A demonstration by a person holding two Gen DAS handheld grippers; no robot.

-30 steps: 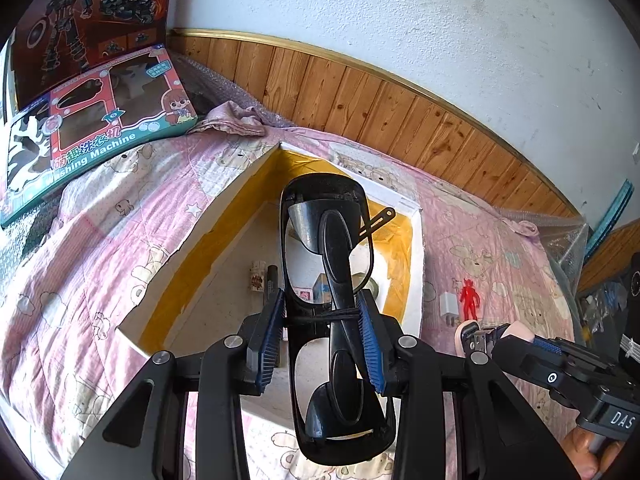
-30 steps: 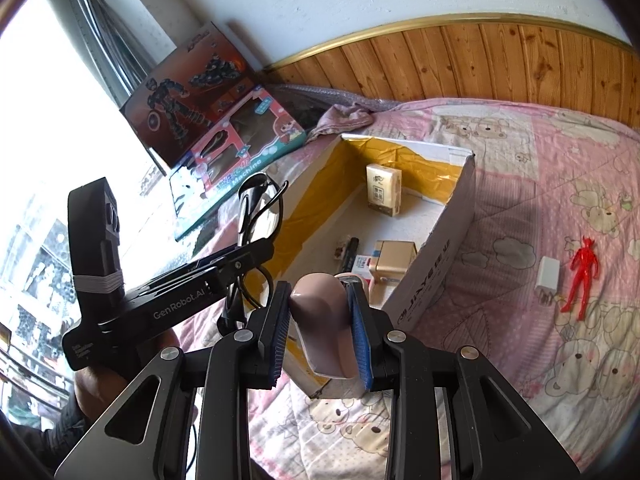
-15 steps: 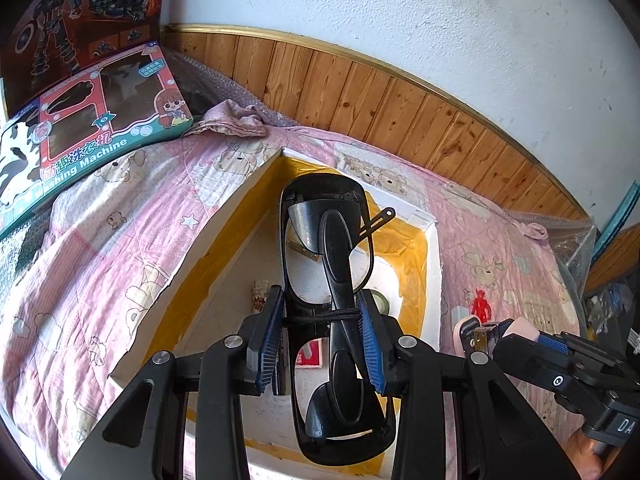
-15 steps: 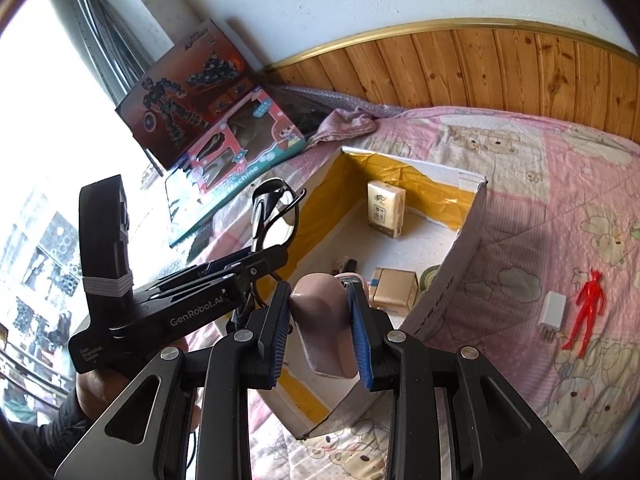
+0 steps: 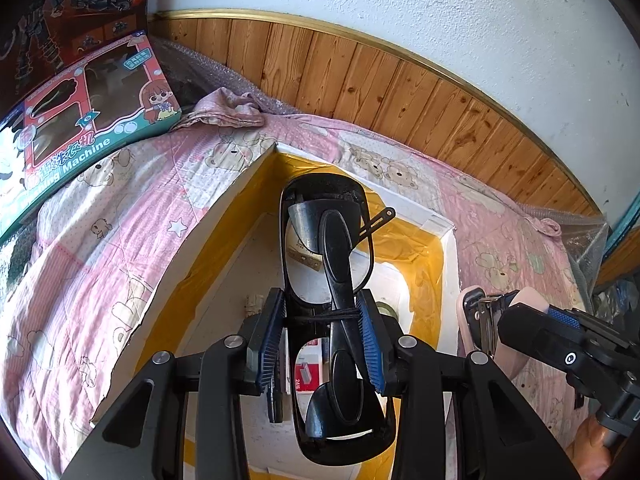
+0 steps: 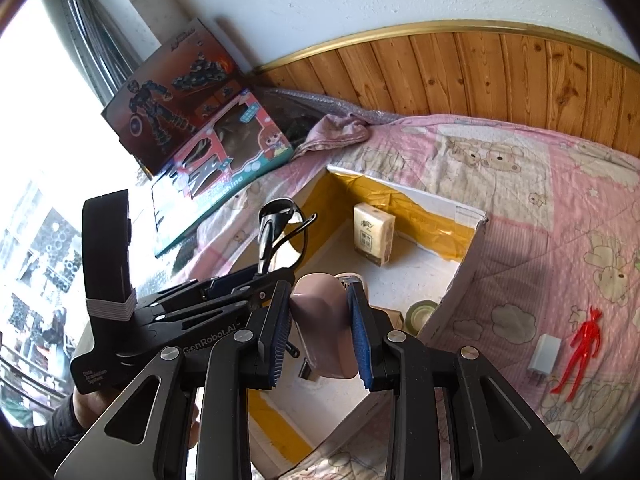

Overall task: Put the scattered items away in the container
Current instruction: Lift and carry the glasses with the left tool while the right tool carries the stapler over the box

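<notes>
An open cardboard box (image 5: 224,216) with yellow tape inside sits on the pink bear quilt. My left gripper (image 5: 324,320) is shut on black sunglasses (image 5: 332,264), held over the box's inside. To its right, my right gripper (image 6: 320,320) is shut on a pink stapler (image 6: 320,304), also above the box. The sunglasses (image 6: 276,224) and left gripper (image 6: 256,276) show in the right wrist view; the stapler (image 5: 468,320) shows in the left wrist view. A white charger (image 6: 542,356) and a red figure (image 6: 580,356) lie on the quilt right of the box.
Inside the box are a tissue pack (image 6: 372,234), a tape roll (image 6: 420,314) and a red staple box (image 5: 308,372). Two toy boxes (image 6: 224,164) lean at the far left by a window. A pink cloth (image 6: 336,132) lies near the wood-panelled wall.
Both grippers have moved forward over the box, which now looks larger and closer under them. Each keeps its hold on its item.
</notes>
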